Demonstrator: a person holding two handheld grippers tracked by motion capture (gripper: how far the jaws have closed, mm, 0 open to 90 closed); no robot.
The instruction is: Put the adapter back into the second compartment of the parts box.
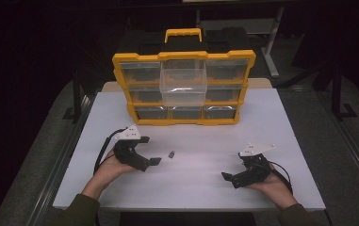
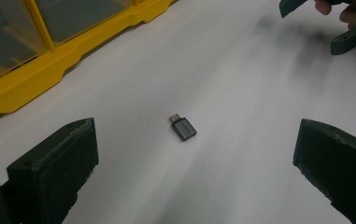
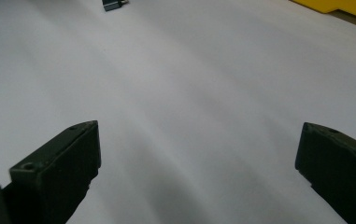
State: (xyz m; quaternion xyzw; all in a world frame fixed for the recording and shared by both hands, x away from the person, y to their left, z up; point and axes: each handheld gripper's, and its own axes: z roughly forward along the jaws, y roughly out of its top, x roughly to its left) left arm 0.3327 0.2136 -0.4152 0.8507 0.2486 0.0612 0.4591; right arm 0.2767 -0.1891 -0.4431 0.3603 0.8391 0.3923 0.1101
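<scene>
Left gripper [image 2: 192, 154] jaws spread wide, low over worktop [image 2: 241, 84]; adapter [image 2: 183, 128] lies flat just ahead, between them, untouched. Right gripper [image 3: 196, 163] jaws also released, adapter well ahead.

The surface [image 1: 262, 122] is seen as smooth, matt white. The organizer [image 1: 183, 87] is made of yellow plastic with clear glossy drawers. The adapter [image 2: 183, 128] is finished in dull grey.

high view overhead, gripper views low, sharing adapter [image 2: 183, 128]
</scene>
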